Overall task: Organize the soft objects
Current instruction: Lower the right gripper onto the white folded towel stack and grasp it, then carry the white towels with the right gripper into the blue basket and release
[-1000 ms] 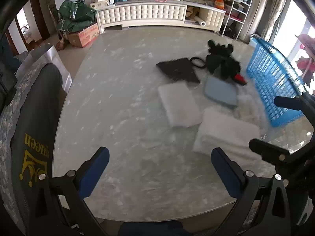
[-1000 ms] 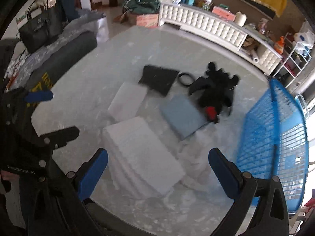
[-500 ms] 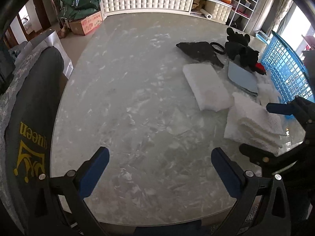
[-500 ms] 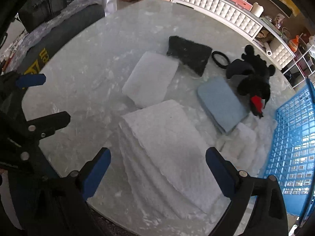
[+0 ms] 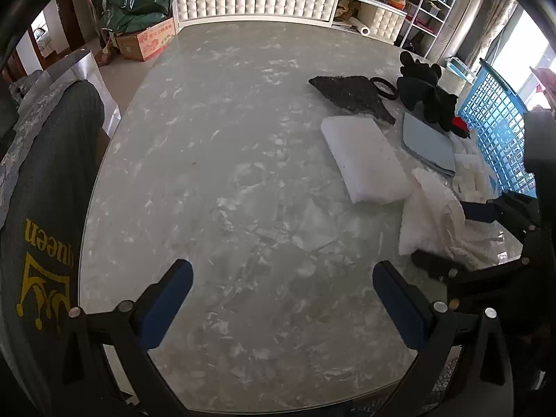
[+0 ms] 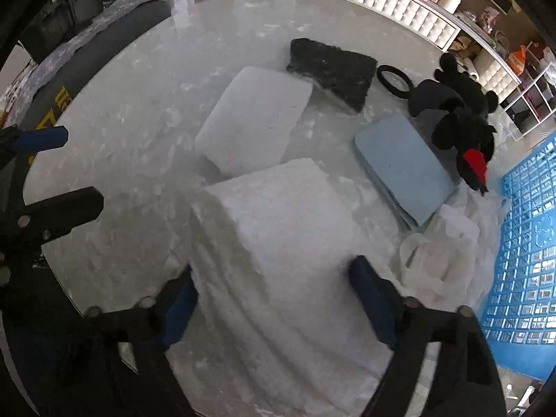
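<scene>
My right gripper (image 6: 274, 295) sits at the bottom of its frame with the jaws just closing in around the white stack (image 6: 278, 243), the left pad touching it, the right one apart. My left gripper (image 5: 281, 299) hangs open over bare table (image 5: 226, 173) at lower centre. The basket (image 6: 528, 243) stands at the right edge.

A lived-in home, by the look: long white tufted cabinet (image 5: 257, 3) cluttered along the top edge, green bag (image 5: 133, 0) over a cardboard box (image 5: 146, 41) upper left, wire shelves (image 5: 429, 10) and curtained window upper right, marble-look counter (image 5: 208, 173) filling the centre.
</scene>
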The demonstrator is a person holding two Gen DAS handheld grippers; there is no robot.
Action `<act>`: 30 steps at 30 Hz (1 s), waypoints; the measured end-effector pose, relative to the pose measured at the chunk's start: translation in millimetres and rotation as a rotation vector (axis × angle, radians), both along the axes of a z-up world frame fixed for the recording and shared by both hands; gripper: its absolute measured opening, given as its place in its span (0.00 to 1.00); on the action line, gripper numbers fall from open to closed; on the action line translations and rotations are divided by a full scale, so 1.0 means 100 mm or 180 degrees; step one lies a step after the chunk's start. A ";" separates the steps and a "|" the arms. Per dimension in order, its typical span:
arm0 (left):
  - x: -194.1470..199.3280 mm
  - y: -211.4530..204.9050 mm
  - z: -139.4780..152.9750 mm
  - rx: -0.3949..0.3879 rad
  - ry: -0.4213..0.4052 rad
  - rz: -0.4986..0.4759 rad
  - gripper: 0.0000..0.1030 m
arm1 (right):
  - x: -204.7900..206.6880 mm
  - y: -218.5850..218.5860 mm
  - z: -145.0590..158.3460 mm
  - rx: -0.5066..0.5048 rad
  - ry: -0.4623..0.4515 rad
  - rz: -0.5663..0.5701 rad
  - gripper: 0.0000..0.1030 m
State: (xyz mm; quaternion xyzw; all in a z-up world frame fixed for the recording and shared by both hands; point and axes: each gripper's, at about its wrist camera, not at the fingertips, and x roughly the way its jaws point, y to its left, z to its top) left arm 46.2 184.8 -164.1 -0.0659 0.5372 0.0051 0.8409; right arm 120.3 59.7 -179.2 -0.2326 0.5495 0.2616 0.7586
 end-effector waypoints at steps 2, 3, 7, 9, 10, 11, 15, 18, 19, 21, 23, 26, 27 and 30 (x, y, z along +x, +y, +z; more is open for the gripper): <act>0.02 -0.01 0.01 -0.0008 -0.0003 -0.0001 1.00 | 0.01 -0.03 0.01 -0.0011 -0.0029 -0.0007 0.61; 0.03 -0.02 0.02 -0.0008 -0.0006 -0.0005 1.00 | 0.01 -0.04 0.01 -0.0020 -0.0038 0.0000 0.58; 0.08 -0.08 0.06 -0.0007 -0.0021 -0.0021 1.00 | 0.00 -0.08 0.02 -0.0088 -0.0104 0.0002 0.35; 0.10 -0.11 0.08 -0.0009 -0.0028 -0.0036 1.00 | -0.01 -0.11 0.07 -0.0048 -0.0072 -0.0034 0.29; 0.12 -0.14 0.10 -0.0005 -0.0033 -0.0051 1.00 | 0.03 -0.15 0.09 0.0039 0.0011 -0.0057 0.26; 0.13 -0.15 0.11 -0.0001 -0.0037 -0.0063 1.00 | 0.04 -0.17 0.12 0.0084 0.0049 -0.0074 0.25; 0.20 -0.20 0.16 0.0002 -0.0029 -0.0072 1.00 | 0.14 -0.34 0.24 0.0263 0.0139 -0.0147 0.23; 0.28 -0.27 0.19 -0.0018 -0.0017 -0.0096 1.00 | 0.19 -0.47 0.35 0.0369 0.0174 -0.0179 0.23; 0.31 -0.31 0.19 -0.0009 -0.0009 -0.0106 1.00 | 0.22 -0.51 0.40 0.0397 0.0178 -0.0191 0.23; 0.37 -0.37 0.19 0.0016 0.0018 -0.0121 1.00 | 0.25 -0.63 0.50 0.0482 0.0180 -0.0210 0.23; 0.44 -0.43 0.19 0.0045 0.0035 -0.0127 1.00 | 0.29 -0.71 0.61 0.0547 0.0167 -0.0221 0.23; 0.58 -0.51 0.14 0.0093 0.0126 -0.0081 1.00 | 0.22 -0.77 0.83 0.0588 0.0102 -0.0220 0.23; 0.64 -0.53 0.12 0.0090 0.0151 -0.0052 1.00 | 0.21 -0.82 0.90 0.0591 0.0069 -0.0215 0.23; 0.76 -0.57 0.06 0.0089 0.0199 0.0038 1.00 | 0.26 -0.95 1.01 0.0590 0.0010 -0.0224 0.23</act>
